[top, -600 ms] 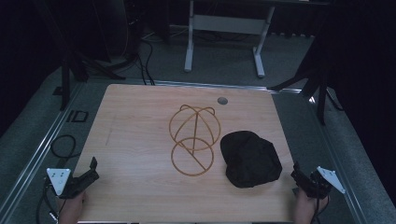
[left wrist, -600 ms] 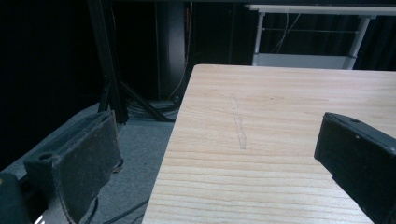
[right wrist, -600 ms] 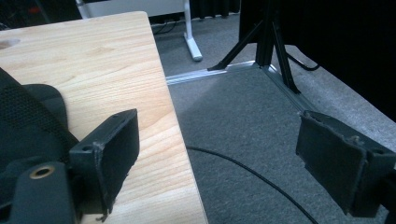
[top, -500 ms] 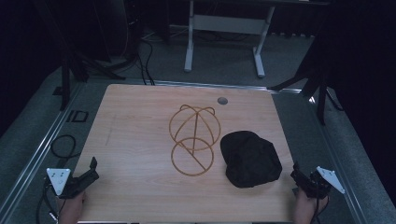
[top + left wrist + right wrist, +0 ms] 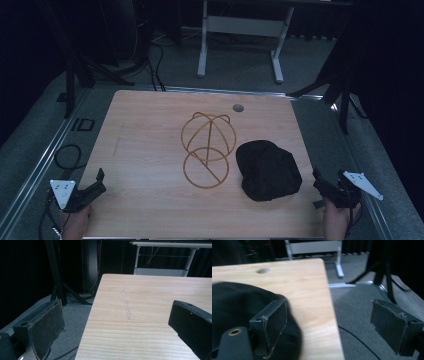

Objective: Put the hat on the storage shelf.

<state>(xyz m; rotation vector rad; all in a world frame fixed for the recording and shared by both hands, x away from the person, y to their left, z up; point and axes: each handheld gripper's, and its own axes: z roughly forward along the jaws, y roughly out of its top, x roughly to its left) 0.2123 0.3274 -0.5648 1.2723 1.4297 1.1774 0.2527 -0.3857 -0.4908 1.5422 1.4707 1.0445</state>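
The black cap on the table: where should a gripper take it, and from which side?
Probably the black cap at its near right edge, from the table's right side with the open right gripper closest; the soft, low crown offers a pinchable fold there.

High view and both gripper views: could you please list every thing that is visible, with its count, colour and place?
Table: one, light wood, centre of the high view.
Wire stand: one, golden-brown rings and hoops, middle of the table.
Cloth bundle: one, black, right of the wire stand, near the right edge.
Round hole: one, grey, far side of the tabletop.
White frame: one, on the floor behind the table.
Cable: one, black, on the floor at the left.
Left tongs: one, black, open, at the near left corner.
Right tongs: one, black, open, at the near right edge beside the cloth bundle.
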